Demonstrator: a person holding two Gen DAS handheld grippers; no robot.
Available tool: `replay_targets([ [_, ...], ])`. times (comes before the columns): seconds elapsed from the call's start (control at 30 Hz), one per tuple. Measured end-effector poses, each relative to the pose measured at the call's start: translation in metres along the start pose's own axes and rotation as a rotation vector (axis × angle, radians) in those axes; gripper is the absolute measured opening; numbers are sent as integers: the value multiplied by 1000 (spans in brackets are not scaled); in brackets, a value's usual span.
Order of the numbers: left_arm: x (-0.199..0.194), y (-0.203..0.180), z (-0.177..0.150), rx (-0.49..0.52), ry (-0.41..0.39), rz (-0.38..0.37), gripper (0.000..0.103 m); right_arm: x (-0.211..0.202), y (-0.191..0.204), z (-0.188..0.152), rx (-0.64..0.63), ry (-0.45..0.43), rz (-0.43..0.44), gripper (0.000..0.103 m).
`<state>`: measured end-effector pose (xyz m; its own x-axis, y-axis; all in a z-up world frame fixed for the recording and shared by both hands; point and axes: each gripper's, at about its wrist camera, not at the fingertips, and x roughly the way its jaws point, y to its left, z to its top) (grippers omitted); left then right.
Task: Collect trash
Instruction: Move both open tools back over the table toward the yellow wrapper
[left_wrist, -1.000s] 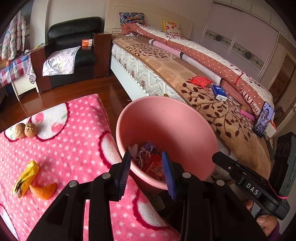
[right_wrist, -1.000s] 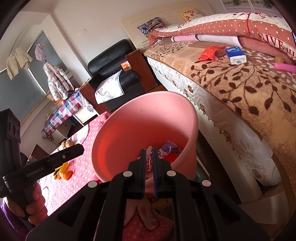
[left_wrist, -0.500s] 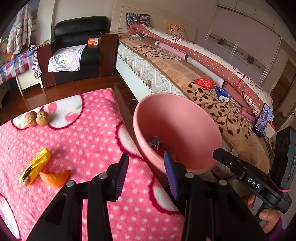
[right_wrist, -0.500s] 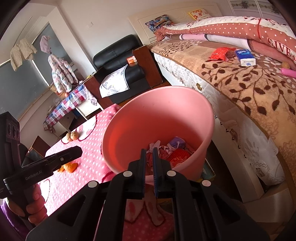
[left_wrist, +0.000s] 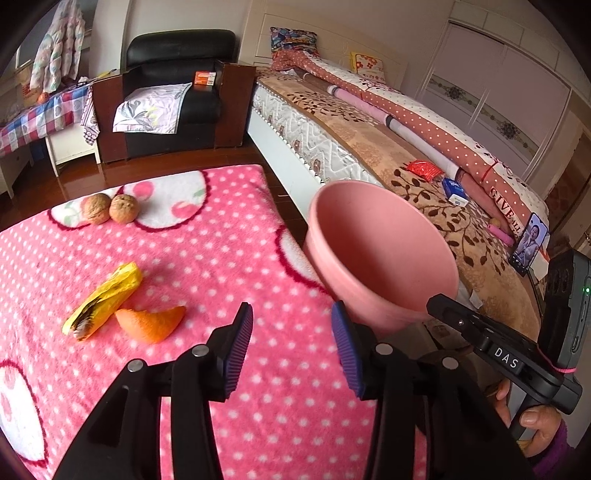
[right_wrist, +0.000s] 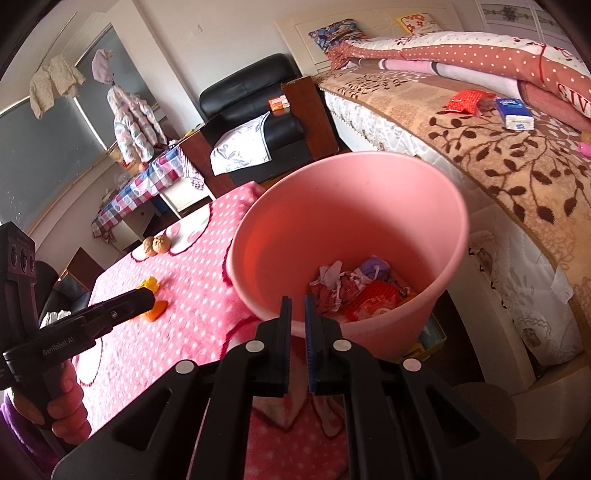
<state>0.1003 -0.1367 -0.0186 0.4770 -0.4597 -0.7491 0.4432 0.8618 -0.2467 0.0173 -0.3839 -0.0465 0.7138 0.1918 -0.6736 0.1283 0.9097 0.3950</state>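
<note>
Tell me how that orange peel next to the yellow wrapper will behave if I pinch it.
The orange peel looks thin and curled, so it is probably light and may flex or flatten under the fingers. It lies on fuzzy pink cloth, so it probably won't slide or roll away.

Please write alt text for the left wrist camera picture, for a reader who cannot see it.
The left gripper, its jaws opening with nothing between them, hangs over a pink polka-dot blanket where a yellow wrapper, an orange peel and two walnuts lie. A pink bin stands at the blanket's right edge beside a bed.
</note>
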Motion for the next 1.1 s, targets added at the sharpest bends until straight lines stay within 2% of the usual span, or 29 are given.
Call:
replay_targets([
  [0.27,-12,32,-15,-51,-5,38,44,11,20,-7,-43,41,16,7],
  [0.63,-29,86,-38,-136,-10,134,44,24,55,-20,-118,84,92,7],
  [0.87,-42,121,-40,-182,-37,195,44,36,76,-30,-180,140,111,7],
  [1.0,-44,134,-35,-174,-57,224,44,38,79,-30,-191,151,115,7],
  [1.1,-37,139,-28,-122,-42,227,44,39,82,-31,-199,159,121,7],
])
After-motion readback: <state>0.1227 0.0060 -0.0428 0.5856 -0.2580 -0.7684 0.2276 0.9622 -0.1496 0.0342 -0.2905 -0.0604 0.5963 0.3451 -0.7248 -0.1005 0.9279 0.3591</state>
